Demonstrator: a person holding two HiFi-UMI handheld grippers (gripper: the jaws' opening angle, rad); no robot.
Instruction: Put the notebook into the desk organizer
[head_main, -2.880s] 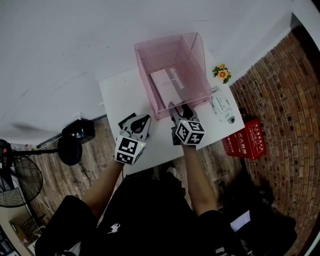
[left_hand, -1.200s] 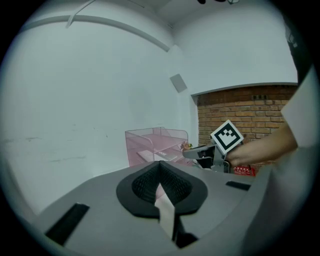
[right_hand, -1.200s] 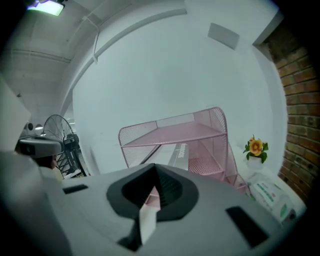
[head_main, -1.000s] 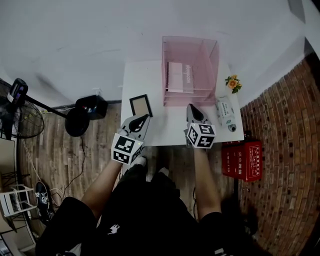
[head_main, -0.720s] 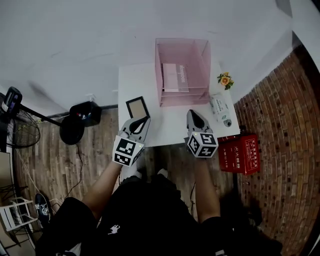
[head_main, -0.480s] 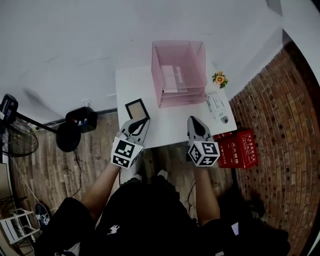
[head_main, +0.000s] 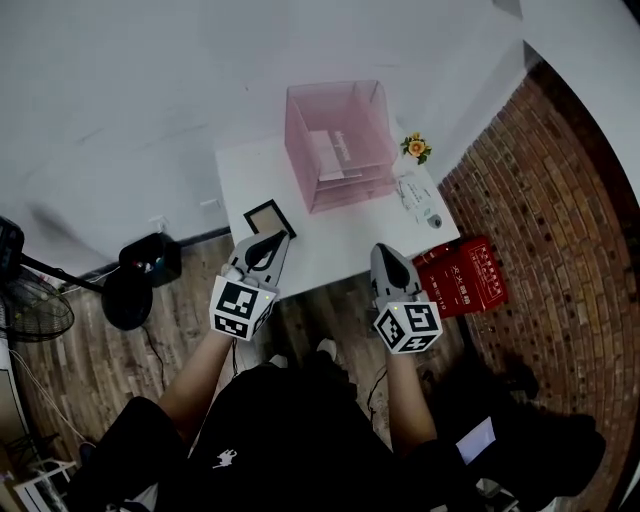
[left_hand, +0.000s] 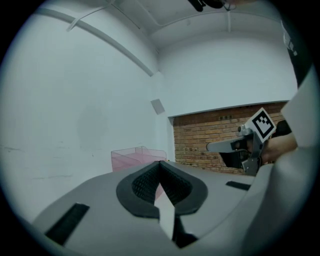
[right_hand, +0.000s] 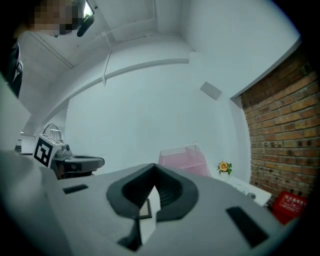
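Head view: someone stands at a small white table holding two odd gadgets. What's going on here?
A person holds a left gripper and a right gripper near the front edge of the white table. Both have their fingers shut with nothing in them. The notebook already lies inside the pink desk organizer, so the job looks done. A small picture frame lies on the table left of the organizer, untouched.

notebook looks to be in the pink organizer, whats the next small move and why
Probably nothing more: the notebook lies inside the pink organizer, and the left gripper and right gripper are both shut, empty and short of it. I'd just lower them to rest.
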